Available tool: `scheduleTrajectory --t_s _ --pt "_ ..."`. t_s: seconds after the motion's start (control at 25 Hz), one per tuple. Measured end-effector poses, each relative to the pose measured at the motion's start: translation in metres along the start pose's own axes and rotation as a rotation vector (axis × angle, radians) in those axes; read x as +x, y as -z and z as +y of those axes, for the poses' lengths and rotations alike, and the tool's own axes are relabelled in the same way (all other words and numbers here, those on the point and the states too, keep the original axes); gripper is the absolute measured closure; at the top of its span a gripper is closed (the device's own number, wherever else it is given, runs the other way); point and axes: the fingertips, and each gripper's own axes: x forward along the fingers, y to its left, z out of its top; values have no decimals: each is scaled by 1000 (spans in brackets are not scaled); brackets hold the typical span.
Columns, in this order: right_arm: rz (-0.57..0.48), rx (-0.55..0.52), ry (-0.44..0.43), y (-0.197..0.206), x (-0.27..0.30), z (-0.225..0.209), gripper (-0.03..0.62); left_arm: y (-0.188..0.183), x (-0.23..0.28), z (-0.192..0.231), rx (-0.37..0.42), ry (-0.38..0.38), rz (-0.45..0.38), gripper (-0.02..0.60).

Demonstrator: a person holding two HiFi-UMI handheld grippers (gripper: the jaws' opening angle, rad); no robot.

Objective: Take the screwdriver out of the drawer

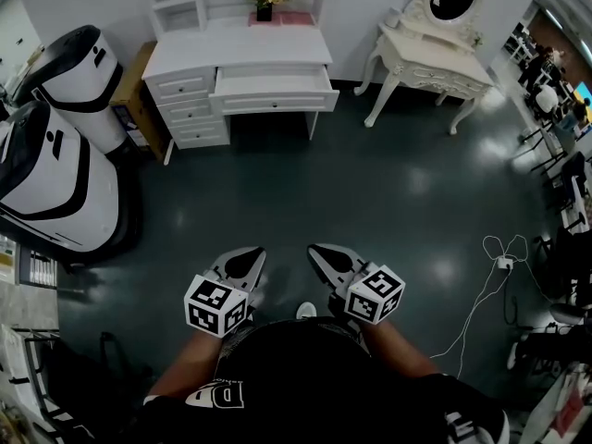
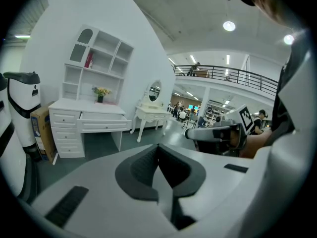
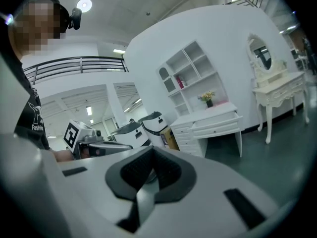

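The open drawer (image 1: 275,100) sits far off — its inside too small to make out.

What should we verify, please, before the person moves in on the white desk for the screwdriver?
1. Drawer pulled out: ok. The wide drawer of the desk stands open.
2. Screwdriver spotted: cannot tell. The drawer's inside is too far off to see.
3. Grippers free: ok. The left gripper and the right gripper both have their jaws together on nothing.
4. Jaws ready to grasp: not ok. Both are shut.
5. Drawer within reach: not ok. The desk stands well across the floor.
6. Path clear: ok. The floor ahead is bare; a cable lies off to the right.
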Motion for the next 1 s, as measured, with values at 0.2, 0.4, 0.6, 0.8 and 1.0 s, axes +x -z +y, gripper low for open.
scheduleTrajectory --t_s 0.2,0.4,0.6,0.8,1.0 --pt "1 -12 15 2 -15 -11 586 3 12 -14 5 1 9 568" --pt "9 15 49 7 -29 -35 586 -1 31 -27 -36 6 -2 568" --pt "15 22 44 7 -46 -54 586 -4 51 -39 -95 -4 -17 568" --pt "22 16 7 7 -63 -68 586 0 75 -62 56 -54 30 568" --pt "51 29 -26 15 -73 -80 586 8 90 -80 -3 -44 36 568"
